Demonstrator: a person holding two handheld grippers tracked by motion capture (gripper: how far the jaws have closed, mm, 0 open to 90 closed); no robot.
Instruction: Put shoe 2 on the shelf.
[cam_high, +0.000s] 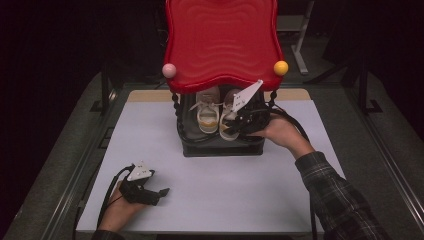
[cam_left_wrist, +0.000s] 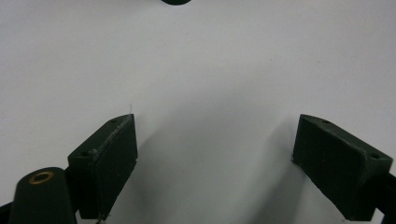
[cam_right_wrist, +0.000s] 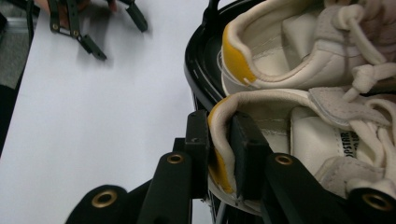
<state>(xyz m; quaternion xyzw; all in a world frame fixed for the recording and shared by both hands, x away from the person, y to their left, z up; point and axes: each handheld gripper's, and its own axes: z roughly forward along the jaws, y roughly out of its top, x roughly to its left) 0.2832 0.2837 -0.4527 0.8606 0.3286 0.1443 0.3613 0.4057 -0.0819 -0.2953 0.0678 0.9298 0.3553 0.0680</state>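
Observation:
Two white sneakers with yellow heel tabs stand side by side on the black bottom shelf (cam_high: 220, 148) of a small rack. My right gripper (cam_high: 234, 125) reaches in from the right and is shut on the heel of the right sneaker (cam_high: 230, 100). In the right gripper view its jaws (cam_right_wrist: 219, 128) pinch that sneaker's (cam_right_wrist: 303, 135) padded heel collar, one pad inside and one outside. The other sneaker (cam_right_wrist: 280, 51) lies just beyond it. My left gripper (cam_high: 159, 195) rests on the white tabletop at the front left, open, with bare table (cam_left_wrist: 196, 70) between its jaws (cam_left_wrist: 215, 154).
A wavy red roof (cam_high: 220, 40) overhangs the rack, with a pink ball (cam_high: 169, 70) and a yellow ball (cam_high: 281, 67) at its front corners. Twisted black posts (cam_high: 175, 107) hold it up. The shelf's raised rim (cam_right_wrist: 196, 60) runs along the heels. Dark floor surrounds the table.

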